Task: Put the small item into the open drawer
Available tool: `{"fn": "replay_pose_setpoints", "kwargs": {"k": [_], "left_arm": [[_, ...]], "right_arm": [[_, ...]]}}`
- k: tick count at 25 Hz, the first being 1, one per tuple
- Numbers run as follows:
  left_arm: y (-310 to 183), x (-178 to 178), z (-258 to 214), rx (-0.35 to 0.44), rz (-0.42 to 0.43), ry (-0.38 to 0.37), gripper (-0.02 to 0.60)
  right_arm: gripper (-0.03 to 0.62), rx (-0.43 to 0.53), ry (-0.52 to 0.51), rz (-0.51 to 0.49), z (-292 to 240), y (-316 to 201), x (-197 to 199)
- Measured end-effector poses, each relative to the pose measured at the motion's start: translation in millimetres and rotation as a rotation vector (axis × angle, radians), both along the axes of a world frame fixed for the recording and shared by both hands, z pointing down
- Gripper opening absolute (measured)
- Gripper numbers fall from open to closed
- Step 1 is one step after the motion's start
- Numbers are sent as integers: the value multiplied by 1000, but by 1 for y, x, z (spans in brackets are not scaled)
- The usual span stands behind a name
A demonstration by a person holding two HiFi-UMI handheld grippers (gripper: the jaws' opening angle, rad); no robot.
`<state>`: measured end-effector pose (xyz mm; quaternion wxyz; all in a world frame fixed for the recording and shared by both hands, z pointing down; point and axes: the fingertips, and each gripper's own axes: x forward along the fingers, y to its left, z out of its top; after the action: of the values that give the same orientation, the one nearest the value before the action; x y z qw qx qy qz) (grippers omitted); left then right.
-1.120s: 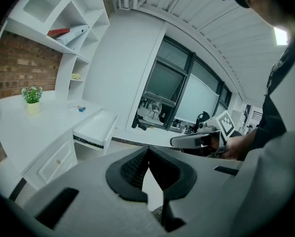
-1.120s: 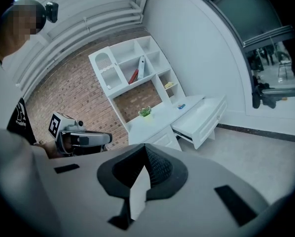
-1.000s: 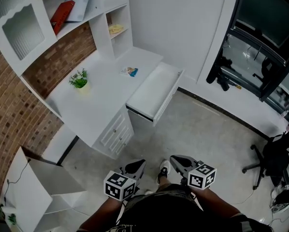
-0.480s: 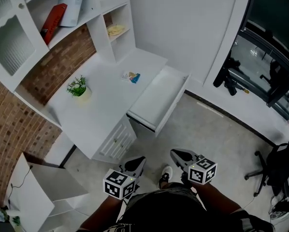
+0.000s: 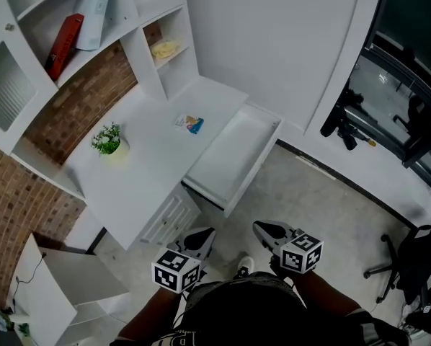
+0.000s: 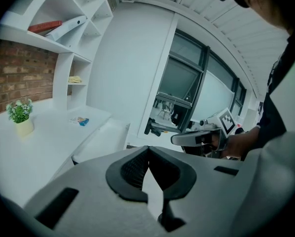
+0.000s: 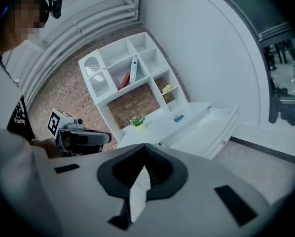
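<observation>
The small item (image 5: 190, 124), a flat blue and white packet, lies on the white desk (image 5: 140, 168) near its back. It also shows in the left gripper view as the packet (image 6: 81, 121) and in the right gripper view as the packet (image 7: 177, 117). The open drawer (image 5: 233, 157) juts out from the desk's right side and looks empty. Both grippers are held low, close to the person's body and far from the desk. My left gripper (image 5: 201, 238) is shut on nothing, jaws touching (image 6: 148, 149). My right gripper (image 5: 262, 229) is likewise shut and empty (image 7: 145, 154).
A small potted plant (image 5: 107, 140) stands at the desk's left. Shelves above hold a red book (image 5: 63, 45), a white binder (image 5: 99, 9) and a yellow object (image 5: 165, 49). An open white box (image 5: 64, 280) stands on the floor at left. An office chair (image 5: 410, 265) is at right.
The head view has shifted, so the desk and drawer sit a little lower and further left in the picture. Both grippers stay shut in front of the body.
</observation>
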<state>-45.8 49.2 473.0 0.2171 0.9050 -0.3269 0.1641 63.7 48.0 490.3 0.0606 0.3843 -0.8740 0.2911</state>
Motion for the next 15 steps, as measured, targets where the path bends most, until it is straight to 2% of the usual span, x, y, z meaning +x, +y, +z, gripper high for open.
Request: {"fn": "replay_pose_setpoints", "kwargs": {"k": [8,15], "left_arm": [[-18,14,15,-24,-27,-34,15],[-28,6,19,-39,-48,-58,15]], "right_arm": [[5,8,0,-28,5,-27,20],[5,-2,-14,-29,9,-38,21]]}}
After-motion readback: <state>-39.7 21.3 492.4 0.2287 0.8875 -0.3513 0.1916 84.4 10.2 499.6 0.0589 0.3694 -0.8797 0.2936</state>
